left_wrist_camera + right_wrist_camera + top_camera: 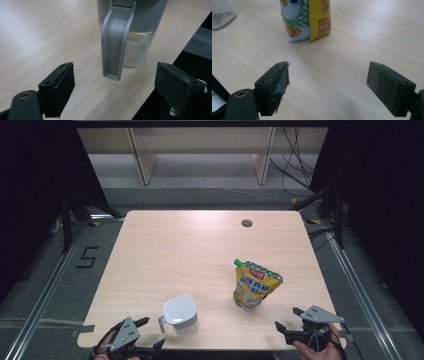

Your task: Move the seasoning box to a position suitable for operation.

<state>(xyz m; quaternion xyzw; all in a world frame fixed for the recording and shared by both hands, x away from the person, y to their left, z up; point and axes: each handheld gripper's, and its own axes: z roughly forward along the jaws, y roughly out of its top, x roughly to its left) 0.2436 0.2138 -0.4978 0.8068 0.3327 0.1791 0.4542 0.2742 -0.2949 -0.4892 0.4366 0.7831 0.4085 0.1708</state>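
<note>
Closest to me are two pairs of black jaws with matte, scuffed rubbery pads, one pair on each gripper, both spread wide with nothing between them and touching nothing. Past my left gripper [115, 82] hangs the smooth grey plastic handle [115, 45] of the one clear-walled jug with a grey plastic lid [180, 314]; that handle points toward the gap of my jaws but stays apart from both pads, and the jug stands upright near the table's front edge, left of centre. My right gripper [328, 80] faces the one yellow, green-checked plastic stand-up pouch with a small spout on top [254, 286], which stands upright, slightly crumpled and glossy, right of centre and well ahead of my pads. Both rest on the pale wood-grain table [190, 245], whose surface has one small round hole [246, 223] near its far edge.
</note>
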